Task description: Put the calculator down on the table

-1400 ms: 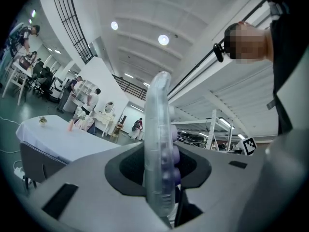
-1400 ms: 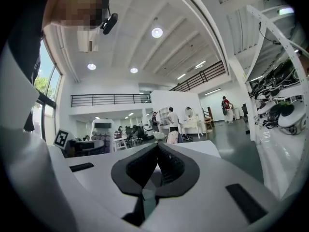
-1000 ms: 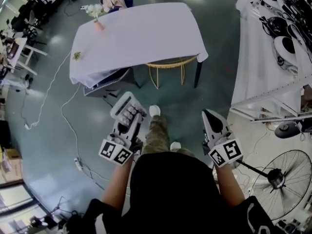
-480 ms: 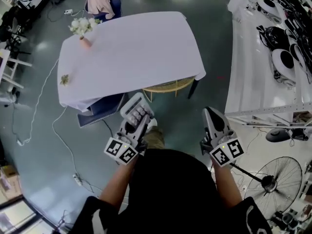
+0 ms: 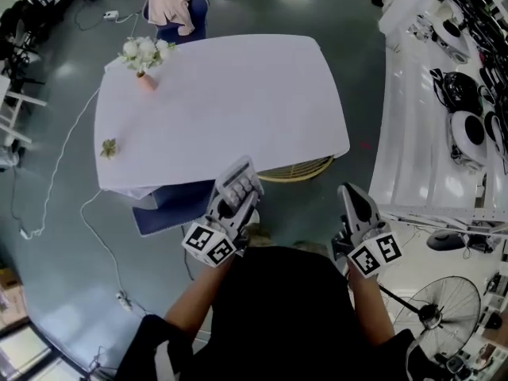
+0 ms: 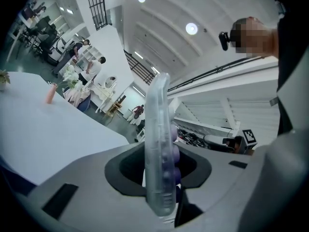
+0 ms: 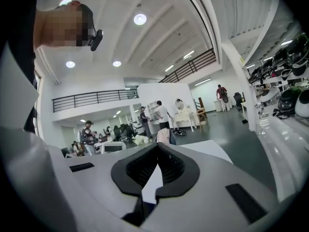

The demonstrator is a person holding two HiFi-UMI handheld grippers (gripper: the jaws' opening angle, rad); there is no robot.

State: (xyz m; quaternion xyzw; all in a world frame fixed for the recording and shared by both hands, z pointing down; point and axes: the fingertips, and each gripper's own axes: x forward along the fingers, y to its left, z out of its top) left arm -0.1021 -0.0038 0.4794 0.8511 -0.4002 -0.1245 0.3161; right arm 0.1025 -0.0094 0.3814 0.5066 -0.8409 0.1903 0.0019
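A pale calculator [image 5: 238,182] with purple keys stands on edge between the jaws of my left gripper [image 5: 229,205], which is shut on it. In the left gripper view the calculator [image 6: 160,144] rises upright from my left gripper [image 6: 161,175], with the white table [image 6: 43,134] spread out to its left. That cloth-covered table [image 5: 222,109] lies just ahead, its near edge right in front of the calculator. My right gripper [image 5: 355,198] hangs over the floor beyond the table's right corner. Seen in its own view, my right gripper [image 7: 155,159] is shut, nothing in it.
A vase of white flowers [image 5: 143,56] and a small sprig [image 5: 109,147] sit at the table's left side. A yellow wire stool [image 5: 299,167] and a blue chair [image 5: 165,206] stand under the near edge. White racks with helmets [image 5: 464,125] line the right; a fan [image 5: 435,314] stands near right.
The person has walked forward, so the table now lies much nearer to both grippers. The calculator stays clamped in the left gripper and has reached the table's near edge.
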